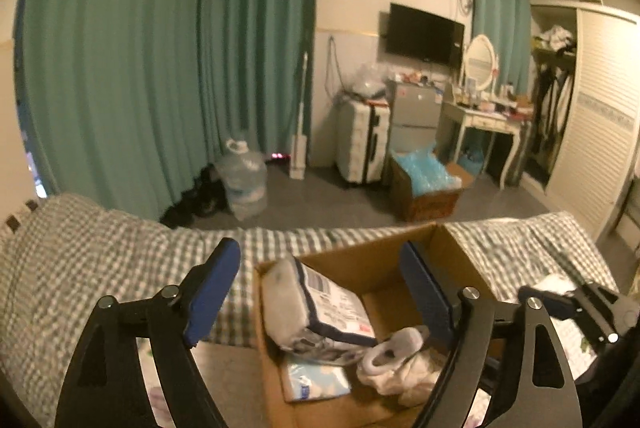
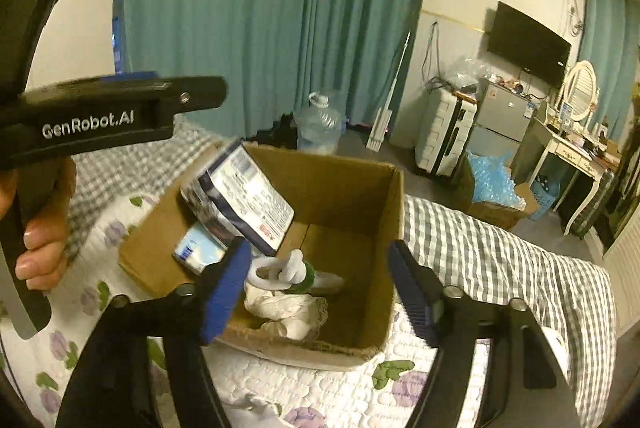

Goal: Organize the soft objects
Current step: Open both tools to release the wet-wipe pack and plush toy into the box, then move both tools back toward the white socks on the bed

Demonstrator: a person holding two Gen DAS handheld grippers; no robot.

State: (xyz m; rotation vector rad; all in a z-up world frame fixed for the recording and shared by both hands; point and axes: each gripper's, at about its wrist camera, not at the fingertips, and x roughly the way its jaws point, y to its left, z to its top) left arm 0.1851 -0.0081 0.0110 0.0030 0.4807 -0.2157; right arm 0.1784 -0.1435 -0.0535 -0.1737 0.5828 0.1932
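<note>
An open cardboard box (image 1: pixel 360 264) (image 2: pixel 396 228) sits on the bed. Inside it a large tissue pack (image 1: pixel 320 312) (image 2: pixel 244 204) leans tilted against the left wall, a small light-blue tissue pack (image 1: pixel 316 380) (image 2: pixel 198 248) lies below it, and white socks and cloth (image 1: pixel 400 360) (image 2: pixel 288 292) lie on the floor of the box. My left gripper (image 1: pixel 320 292) is open and empty, above the box's near left part. My right gripper (image 2: pixel 320 288) is open and empty, over the box's near edge above the socks. The left gripper's body (image 2: pixel 100 116) also shows in the right wrist view.
The bed has a grey checked sheet (image 1: pixel 100 248) (image 2: pixel 500 252) and a white flowered quilt (image 2: pixel 320 396). On the floor beyond stand a water jug (image 1: pixel 244 176), a white suitcase (image 1: pixel 362 144) and a box of blue bags (image 1: pixel 428 184). Green curtains (image 1: pixel 160 48) hang behind.
</note>
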